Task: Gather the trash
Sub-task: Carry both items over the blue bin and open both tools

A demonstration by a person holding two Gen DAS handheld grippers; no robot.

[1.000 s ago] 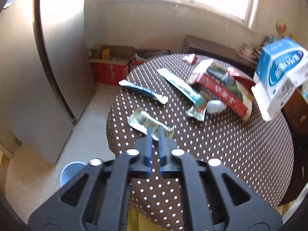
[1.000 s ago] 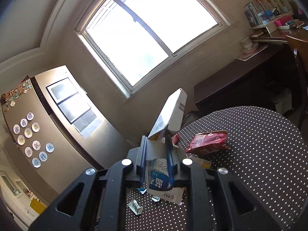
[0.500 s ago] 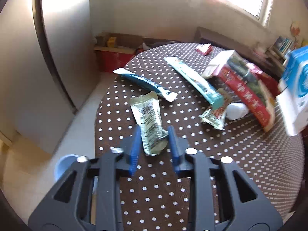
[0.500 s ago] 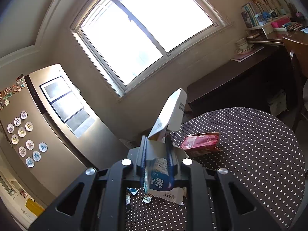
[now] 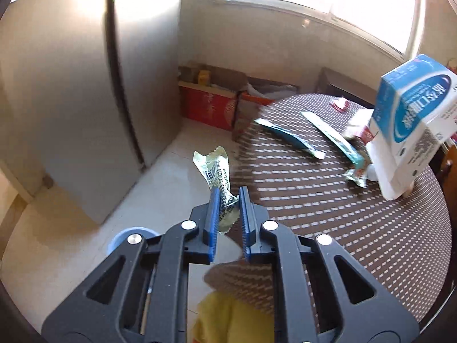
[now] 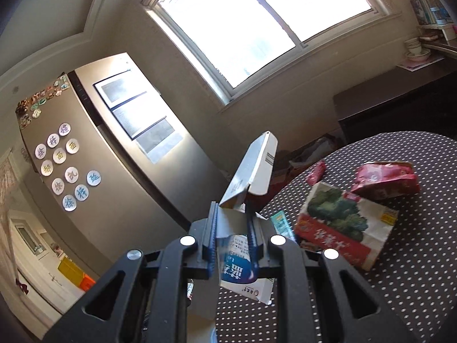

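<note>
Over the desk edge, we grip a wrapper in the left tool, a carton in the right tool; several wrappers remain.

Wrappers on table; fridge left of table; boxes on floor behind; bin on floor beside table.

- left gripper: angled downward; jaws narrow, pinching a wrapper
- right gripper: near level; jaws clamped on a carton
</note>
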